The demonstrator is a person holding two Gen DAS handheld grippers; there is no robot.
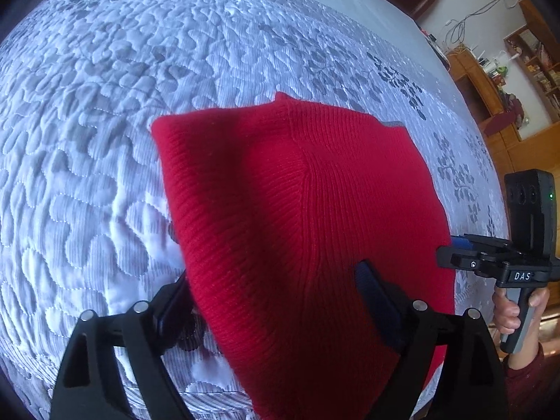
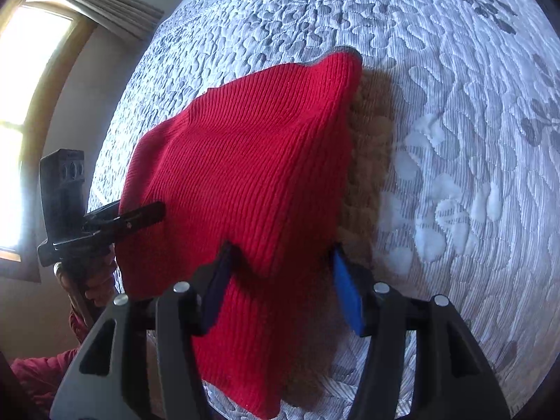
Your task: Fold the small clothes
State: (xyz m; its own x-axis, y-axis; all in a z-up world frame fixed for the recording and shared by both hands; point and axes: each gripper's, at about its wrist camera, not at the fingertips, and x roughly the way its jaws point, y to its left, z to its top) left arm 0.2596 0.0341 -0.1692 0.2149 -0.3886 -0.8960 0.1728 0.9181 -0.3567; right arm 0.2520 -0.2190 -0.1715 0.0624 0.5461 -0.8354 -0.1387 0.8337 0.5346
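The red knit garment lies on the quilted bed. The left tool straddles it, released. Only the right-wrist view shows a window; there the right tool spans a fold, pads apart from it.

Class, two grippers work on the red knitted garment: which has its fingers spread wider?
The left gripper: its fingers stand far wider across the red knitted garment than those of the right gripper.

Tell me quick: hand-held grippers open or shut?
Left hand-held gripper: open, straddling the red knit.
Right hand-held gripper: around it too; cannot tell.
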